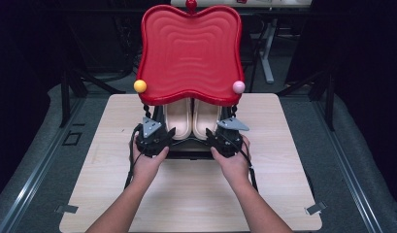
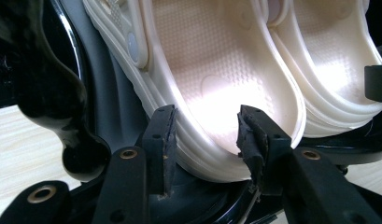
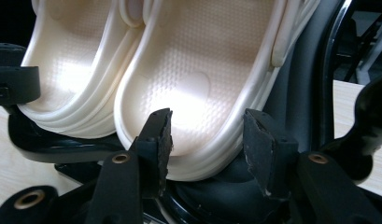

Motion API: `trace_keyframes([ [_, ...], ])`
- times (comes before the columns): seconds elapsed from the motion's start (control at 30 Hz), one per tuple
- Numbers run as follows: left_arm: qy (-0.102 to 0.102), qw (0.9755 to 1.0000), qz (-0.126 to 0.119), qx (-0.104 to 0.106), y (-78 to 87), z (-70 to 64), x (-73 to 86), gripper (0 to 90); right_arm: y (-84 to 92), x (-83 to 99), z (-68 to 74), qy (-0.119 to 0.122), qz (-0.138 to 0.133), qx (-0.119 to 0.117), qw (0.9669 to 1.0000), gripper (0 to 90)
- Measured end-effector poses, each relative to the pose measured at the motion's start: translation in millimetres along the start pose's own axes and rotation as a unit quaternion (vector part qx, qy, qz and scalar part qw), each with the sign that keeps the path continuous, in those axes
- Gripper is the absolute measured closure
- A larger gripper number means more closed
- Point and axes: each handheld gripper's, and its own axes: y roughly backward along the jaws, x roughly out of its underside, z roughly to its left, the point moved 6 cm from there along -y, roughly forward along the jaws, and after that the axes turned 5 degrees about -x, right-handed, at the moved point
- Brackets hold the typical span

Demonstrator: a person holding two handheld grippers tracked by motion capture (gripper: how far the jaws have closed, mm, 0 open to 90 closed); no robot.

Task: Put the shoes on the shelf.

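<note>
Left gripper: black, grey three-cornered plate on top, sits at the left front corner of the black rack. In the left gripper view its jaws are well apart and straddle the heel wall of the left clog; one pad is outside the ribbed sidewall, the other over the footbed, with a gap at each, so nothing is clamped.

Left clog: cream moulded foam, matte. Footbed has fine pimpled texture, sidewall has stacked horizontal ribs, round strap rivet near the rim. It leans heel-down, toe up under the lid.

Right clog: same make, touching the left one side by side.

Right gripper: same build, at the rack's right front corner. Jaws spread wide around that clog's heel rim; both pads stand off it, no grip.

Container: glossy black rack with curved rails, holding both clogs in its one bay, at the middle of the tabletop, toward the far edge. Tabletop is pale wood-grain laminate.

Red lid: glossy plastic, lobed outline, concentric ripples, tipped up behind the clogs. Yellow ball at its left lower corner, pink ball at the right.
</note>
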Motion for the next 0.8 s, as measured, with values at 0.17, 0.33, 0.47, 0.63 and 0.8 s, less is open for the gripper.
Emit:
trace_keyframes([
  [0.17,0.002,1.0000,-0.004,0.002,3.1,1.1,-1.2,55.1,3.2,-1.9,1.5,0.002,-0.003,-0.005,1.0000,51.3],
  [0.33,0.002,1.0000,-0.006,0.005,6.9,0.1,-2.4,54.3,7.2,-4.0,1.5,0.002,-0.005,-0.009,0.9999,49.8],
  [0.47,-0.001,0.9998,-0.016,0.012,13.0,-3.4,-5.0,53.3,13.7,-6.4,3.8,0.001,-0.004,-0.020,0.9998,46.1],
  [0.63,-0.010,0.9995,-0.021,0.019,23.4,-6.6,-6.9,51.9,24.7,-9.6,5.6,0.012,-0.010,-0.029,0.9995,41.9],
  [0.8,-0.018,0.9993,-0.022,0.026,33.7,-6.7,-6.3,51.1,34.1,-7.1,6.1,0.024,0.003,-0.041,0.9989,36.5],
])
